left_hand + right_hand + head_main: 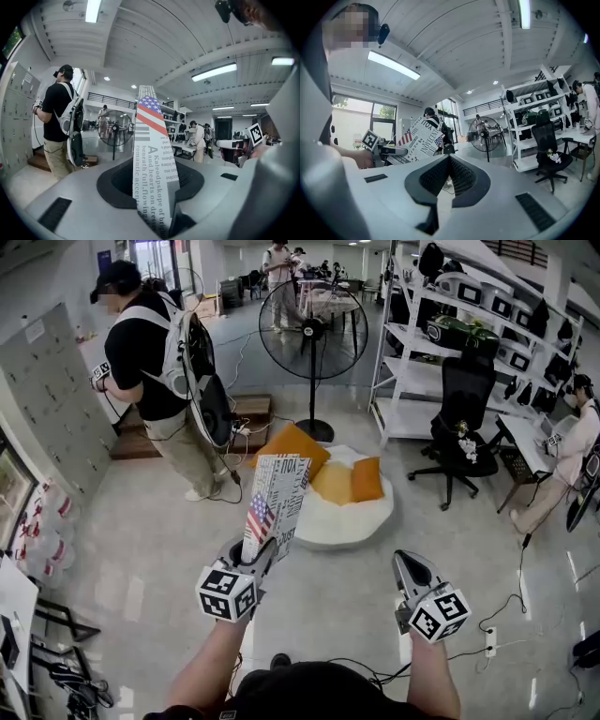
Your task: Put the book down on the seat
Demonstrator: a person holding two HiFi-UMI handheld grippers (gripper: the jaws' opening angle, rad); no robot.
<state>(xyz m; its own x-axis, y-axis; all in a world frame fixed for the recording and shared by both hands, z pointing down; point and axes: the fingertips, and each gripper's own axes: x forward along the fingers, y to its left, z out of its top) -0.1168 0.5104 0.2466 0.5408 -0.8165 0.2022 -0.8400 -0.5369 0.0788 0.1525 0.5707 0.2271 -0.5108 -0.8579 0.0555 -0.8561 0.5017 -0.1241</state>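
My left gripper's jaws are pinching the book by its lower edge. In the left gripper view the pads sit against both covers, and the book rises straight out of the gap, narrow edge toward the camera. It stands upright with a slight lean, its printed cover and small flag patch facing my right side. My left hand carries the gripper out in front of me, pointing forward, with the bare forearm running up from the bottom of the head view.

My right gripper's jaws are pressed together with nothing between them. It is held level beside the left one, a little apart from it, also aimed forward. Its own view catches the book off to the left, well clear of its jaws.

The book is up in the air, not on the seat. The seat is a low white cushion on the floor ahead of both grippers, with orange pillows lying on it. In the head view the top of the book overlaps the seat's left side.

Beyond the seat stands a pedestal fan, and a person with a backpack is near the left wall
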